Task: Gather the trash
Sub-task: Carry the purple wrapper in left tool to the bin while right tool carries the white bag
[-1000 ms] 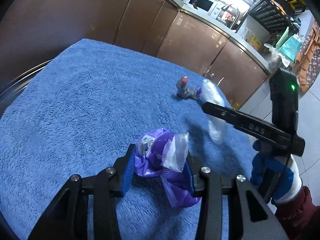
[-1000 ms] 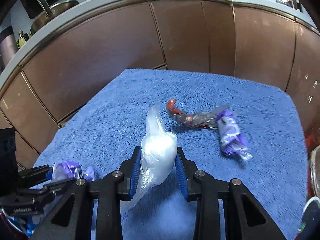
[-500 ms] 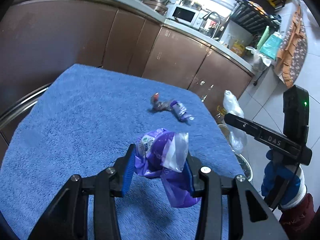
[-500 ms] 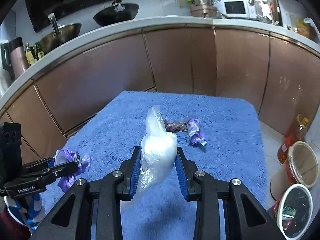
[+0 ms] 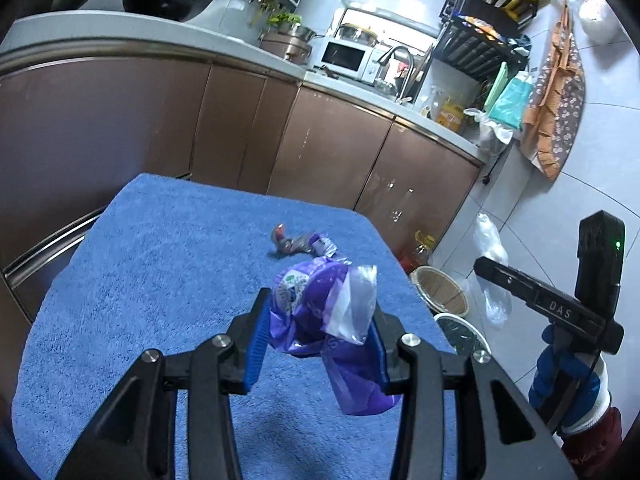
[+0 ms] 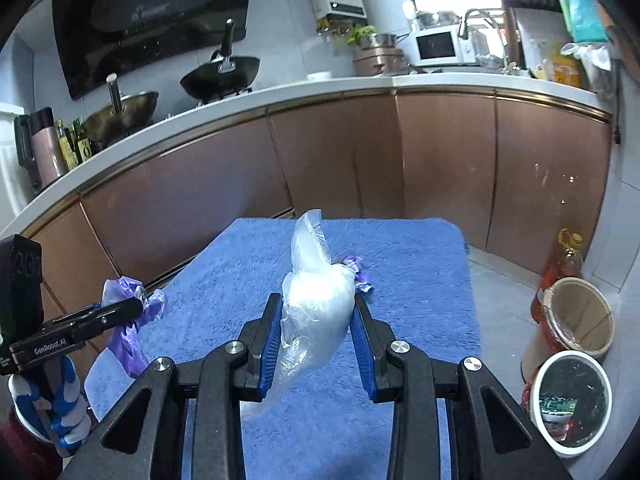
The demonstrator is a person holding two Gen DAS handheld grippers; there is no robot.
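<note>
Your left gripper (image 5: pixel 318 346) has its jaws clamped on the purple wrapper (image 5: pixel 320 320), two twisted wrappers (image 5: pixel 302 242) remain on the table (image 5: pixel 160 280), and your right gripper (image 6: pixel 316 332) pinches the clear bag (image 6: pixel 316 300), with the white bin (image 6: pixel 570 400) on the floor to the right not yet reached.

The left gripper (image 5: pixel 318 340) is a black angular frame with round silver screws and ribbed blue pads; the right gripper (image 6: pixel 316 336) matches it. Seen from the side, each carries a black box, one showing a green light, and white lettering. Both hands (image 5: pixel 568 384) wear blue-and-white gloves over dark red sleeves (image 5: pixel 596 440).
</note>
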